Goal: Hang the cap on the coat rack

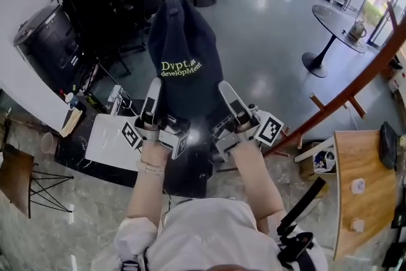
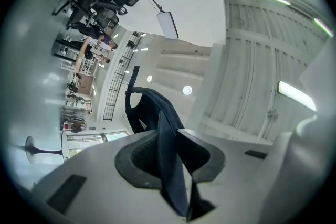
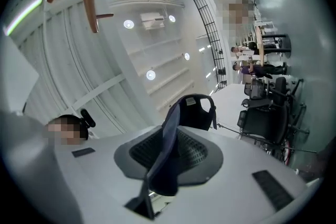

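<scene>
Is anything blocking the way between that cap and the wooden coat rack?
Nothing visible does. The left gripper and right gripper hold the cap up; only bare floor shows between it and the coat rack to its right.

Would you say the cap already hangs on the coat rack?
No, the left gripper and right gripper hold the cap apart from the coat rack.

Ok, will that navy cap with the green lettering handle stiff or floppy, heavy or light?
Probably floppy: the navy fabric cap folds flat where the left tongs and right tongs pinch it. Likely light, as two edge pinches hold it up.
</scene>
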Available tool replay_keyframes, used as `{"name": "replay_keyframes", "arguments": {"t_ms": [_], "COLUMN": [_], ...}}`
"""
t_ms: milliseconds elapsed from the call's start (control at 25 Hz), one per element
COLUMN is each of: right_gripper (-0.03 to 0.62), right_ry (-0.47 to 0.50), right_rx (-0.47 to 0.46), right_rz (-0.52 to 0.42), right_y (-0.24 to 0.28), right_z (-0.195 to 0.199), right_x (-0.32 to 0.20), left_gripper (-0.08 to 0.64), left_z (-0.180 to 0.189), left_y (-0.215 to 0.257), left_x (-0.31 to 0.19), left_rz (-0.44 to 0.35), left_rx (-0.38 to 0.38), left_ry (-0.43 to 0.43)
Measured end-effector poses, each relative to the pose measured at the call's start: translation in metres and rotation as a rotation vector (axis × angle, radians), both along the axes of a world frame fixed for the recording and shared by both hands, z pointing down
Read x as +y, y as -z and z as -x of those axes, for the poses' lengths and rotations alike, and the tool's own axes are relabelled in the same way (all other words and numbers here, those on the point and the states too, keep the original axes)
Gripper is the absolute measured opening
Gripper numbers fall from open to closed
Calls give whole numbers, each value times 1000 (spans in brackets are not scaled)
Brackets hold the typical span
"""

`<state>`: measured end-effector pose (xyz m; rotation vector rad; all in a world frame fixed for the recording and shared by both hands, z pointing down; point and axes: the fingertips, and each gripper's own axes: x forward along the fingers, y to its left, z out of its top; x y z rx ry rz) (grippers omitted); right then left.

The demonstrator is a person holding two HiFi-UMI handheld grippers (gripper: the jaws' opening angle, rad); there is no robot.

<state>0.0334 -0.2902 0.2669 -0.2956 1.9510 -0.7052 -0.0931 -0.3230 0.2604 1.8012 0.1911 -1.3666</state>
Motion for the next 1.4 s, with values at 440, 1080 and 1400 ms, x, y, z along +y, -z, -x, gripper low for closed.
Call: {"name": "replay_keyframes", "arguments": {"t_ms": [440,1080,1400], "right_gripper": [80,80,80], "right_ry": [-188,-513,-658], "right_rx": [61,161,194], "right_rz": [-200,-388,-469], "right_y": [103,200,227], "right_z": [-59,-170,-214], "right_x": [54,162,223], "left_gripper": [75,77,77], "left_z": [-66,-201,-259], "left_y": [106,208,242], "left_x": [34,106,156], "left_rz": [-219,-384,-455], "left_rx": [72,181,212], "left_ry": [-156,-492,-640]}}
